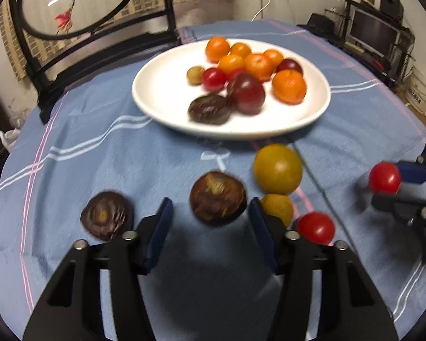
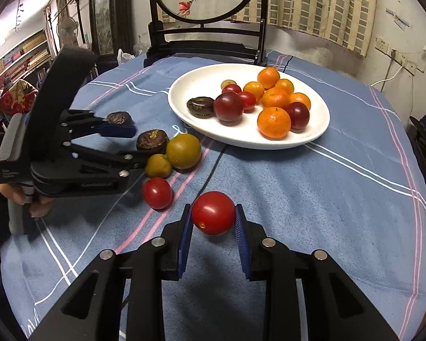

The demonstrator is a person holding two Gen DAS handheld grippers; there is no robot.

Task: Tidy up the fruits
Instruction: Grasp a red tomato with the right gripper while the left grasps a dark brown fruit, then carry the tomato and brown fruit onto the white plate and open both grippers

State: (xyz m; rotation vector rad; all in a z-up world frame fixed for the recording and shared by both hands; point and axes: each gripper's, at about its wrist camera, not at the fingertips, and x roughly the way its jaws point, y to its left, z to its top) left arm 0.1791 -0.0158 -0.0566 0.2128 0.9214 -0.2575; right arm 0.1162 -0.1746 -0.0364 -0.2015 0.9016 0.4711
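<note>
Looking along the left wrist camera first:
Left gripper (image 1: 211, 213): its blue-padded jaws stand apart on either side of a dark wrinkled fruit (image 1: 218, 198); a gap shows at each pad, so nothing is clamped.
Second dark fruit (image 1: 107, 215): lies on the cloth just outside the left-hand finger in this view.
Green-yellow fruit (image 1: 278, 168): rests on the cloth beyond the other finger, with a smaller olive fruit (image 1: 278, 208) just in front of it and partly behind the pad.
Loose cherry tomato (image 1: 316, 227): sits beside the olive fruit, close to that finger.
White plate (image 1: 162, 91): farther back on the blue striped tablecloth (image 1: 85, 142), holding oranges, plums, small tomatoes and one dark wrinkled fruit.
Right gripper (image 1: 383, 189): enters at the picture's right edge, closed on a red tomato (image 1: 384, 177).

Right wrist camera:
Right gripper (image 2: 213, 216): both blue pads press the sides of the red tomato (image 2: 213, 213), which is gripped above the tablecloth (image 2: 326, 199).
Left gripper (image 2: 140, 145): reaches in from the left, a hand (image 2: 11, 190) around its handle, fingers spread about the dark wrinkled fruit (image 2: 152, 140).
Neighbouring fruit: the second dark fruit (image 2: 119, 118) behind the far finger; the green-yellow fruit (image 2: 183, 151), the olive fruit (image 2: 158, 166) and the loose cherry tomato (image 2: 157, 193) clustered near the fingertips.
White plate (image 2: 181, 96): behind them, with its pile of fruit.
</note>
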